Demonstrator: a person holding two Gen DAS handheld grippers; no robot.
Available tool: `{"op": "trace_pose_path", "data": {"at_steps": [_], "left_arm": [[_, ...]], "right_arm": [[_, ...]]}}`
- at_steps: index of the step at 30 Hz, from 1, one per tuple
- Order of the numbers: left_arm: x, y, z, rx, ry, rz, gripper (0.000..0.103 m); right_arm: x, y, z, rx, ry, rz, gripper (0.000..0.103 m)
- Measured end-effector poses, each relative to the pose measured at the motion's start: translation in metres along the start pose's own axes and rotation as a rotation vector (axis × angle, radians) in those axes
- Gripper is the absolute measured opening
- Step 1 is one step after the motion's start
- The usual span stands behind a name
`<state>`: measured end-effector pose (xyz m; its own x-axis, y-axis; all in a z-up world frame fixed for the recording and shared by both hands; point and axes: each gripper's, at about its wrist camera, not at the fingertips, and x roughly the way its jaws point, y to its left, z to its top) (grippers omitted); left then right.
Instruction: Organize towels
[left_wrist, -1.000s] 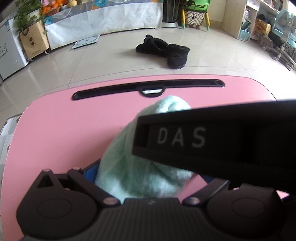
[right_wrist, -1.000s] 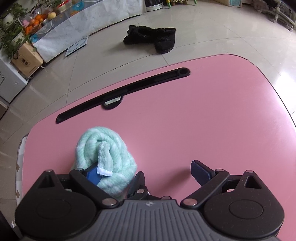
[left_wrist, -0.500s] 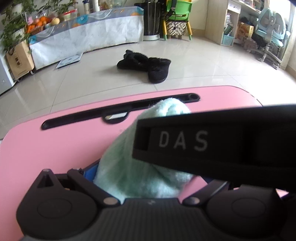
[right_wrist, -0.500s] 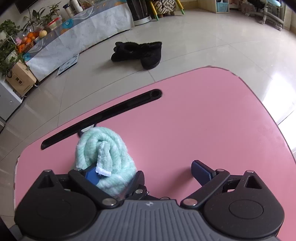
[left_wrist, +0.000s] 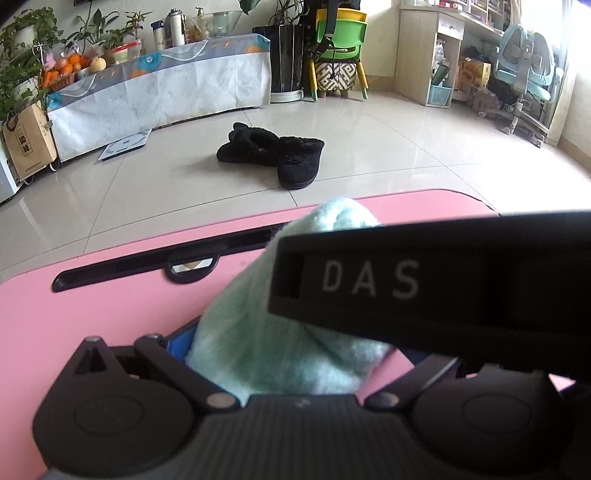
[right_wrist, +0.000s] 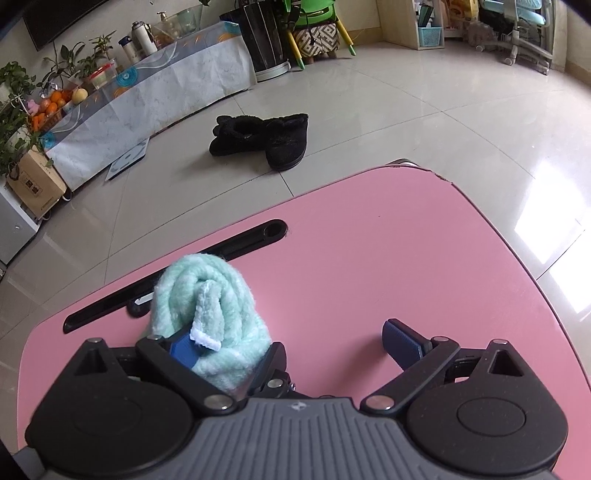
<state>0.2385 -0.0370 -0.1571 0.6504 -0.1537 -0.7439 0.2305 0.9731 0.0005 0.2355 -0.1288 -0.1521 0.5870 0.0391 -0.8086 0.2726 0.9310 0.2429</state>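
A rolled mint-green towel (right_wrist: 207, 314) lies on the pink table (right_wrist: 388, 266) near its black slot (right_wrist: 258, 240). My left gripper (left_wrist: 295, 350) has the towel (left_wrist: 258, 332) filling the gap between its fingers, shut on it; its right finger is mostly hidden behind the right gripper's black body marked DAS (left_wrist: 424, 288). My right gripper (right_wrist: 291, 343) has its jaws opening. The roll leans against its left blue pad (right_wrist: 184, 349), while the right pad (right_wrist: 400, 339) stands well apart over bare table. A white tag (right_wrist: 205, 336) hangs off the roll.
The table's far edge (right_wrist: 406, 168) and right edge drop to a tiled floor. A pair of black slippers (right_wrist: 266, 138) lies on the floor beyond. Further back are a covered bench with plants and fruit (left_wrist: 147, 88), a green chair (left_wrist: 340, 40) and shelves.
Both grippers and the towel have shifted across the table toward the black slot, so the roll now overlaps it. Both views have tipped up and show more of the room.
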Motion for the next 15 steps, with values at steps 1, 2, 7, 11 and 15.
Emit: {"op": "trace_pose_path", "data": {"at_steps": [1, 2, 7, 11, 15], "left_arm": [[0.0004, -0.0002, 0.0000, 0.000, -0.003, 0.000, 0.103], [0.0008, -0.0005, -0.0003, 0.002, -0.008, -0.002, 0.103], [0.0034, -0.0010, -0.0017, 0.012, -0.036, -0.011, 0.103], [0.0056, -0.0015, -0.0026, 0.020, -0.059, -0.017, 0.103], [0.0086, -0.0014, -0.0011, 0.025, -0.068, -0.022, 0.103]], "right_arm": [[0.0002, -0.0001, 0.0003, 0.000, -0.002, 0.000, 0.098], [-0.0002, -0.0008, 0.0002, 0.000, -0.006, 0.000, 0.098], [0.0003, -0.0014, -0.0013, -0.009, -0.032, 0.005, 0.099], [0.0010, -0.0019, -0.0027, -0.018, -0.058, 0.012, 0.099], [0.0021, -0.0031, -0.0039, -0.027, -0.091, 0.019, 0.099]]}}
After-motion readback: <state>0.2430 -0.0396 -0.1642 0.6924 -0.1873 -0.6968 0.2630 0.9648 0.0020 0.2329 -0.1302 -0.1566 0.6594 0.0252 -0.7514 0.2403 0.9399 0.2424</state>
